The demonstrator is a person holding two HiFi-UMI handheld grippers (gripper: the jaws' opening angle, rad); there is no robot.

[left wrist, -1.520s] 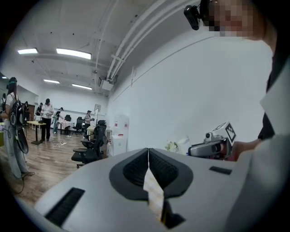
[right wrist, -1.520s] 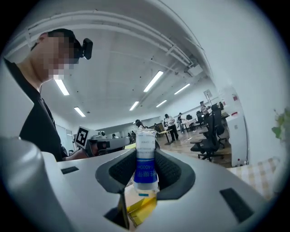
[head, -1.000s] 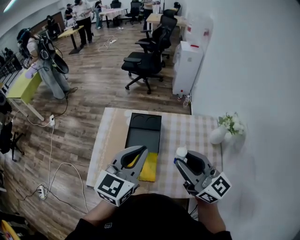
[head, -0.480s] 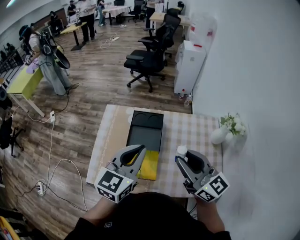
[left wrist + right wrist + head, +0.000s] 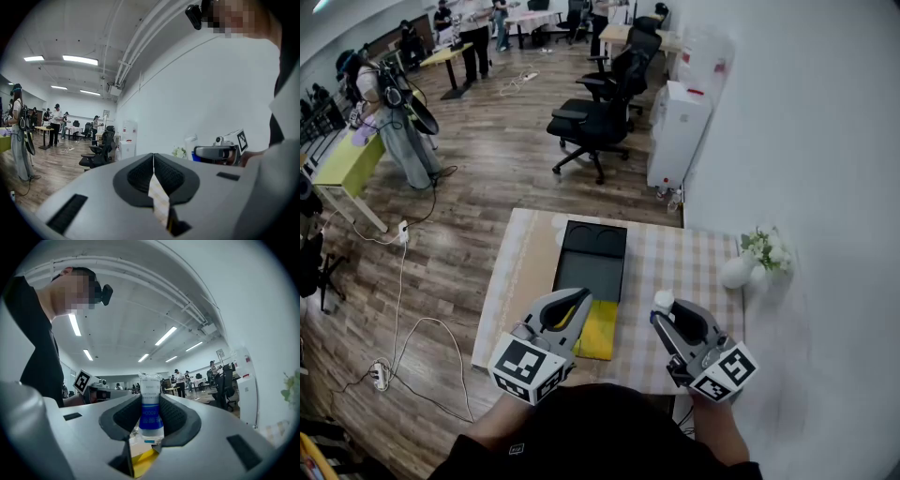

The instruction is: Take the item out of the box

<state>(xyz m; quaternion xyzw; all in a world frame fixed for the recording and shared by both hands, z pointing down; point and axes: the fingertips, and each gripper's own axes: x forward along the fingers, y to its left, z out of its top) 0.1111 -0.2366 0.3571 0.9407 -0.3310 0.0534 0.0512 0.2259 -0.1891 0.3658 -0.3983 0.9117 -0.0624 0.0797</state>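
Observation:
A long black box (image 5: 591, 258) lies open on the checked table (image 5: 675, 267), with a yellow flap (image 5: 600, 330) at its near end. My right gripper (image 5: 665, 315) hovers to the right of the box, shut on a small white bottle (image 5: 663, 301) with a blue label. The right gripper view shows the bottle (image 5: 151, 416) standing upright between the two pads, which press on its sides. My left gripper (image 5: 579, 298) hangs over the yellow flap. Its jaws meet at the tip (image 5: 153, 159) with nothing between them.
A white vase with flowers (image 5: 739, 269) stands at the table's right edge by the wall. Beyond the table are a black office chair (image 5: 591, 127) and a white cabinet (image 5: 675, 131). People stand at desks far left. Cables lie on the wooden floor.
Both grippers stay almost where they were, and the bottle remains in the right gripper. Only the head view has shifted slightly.

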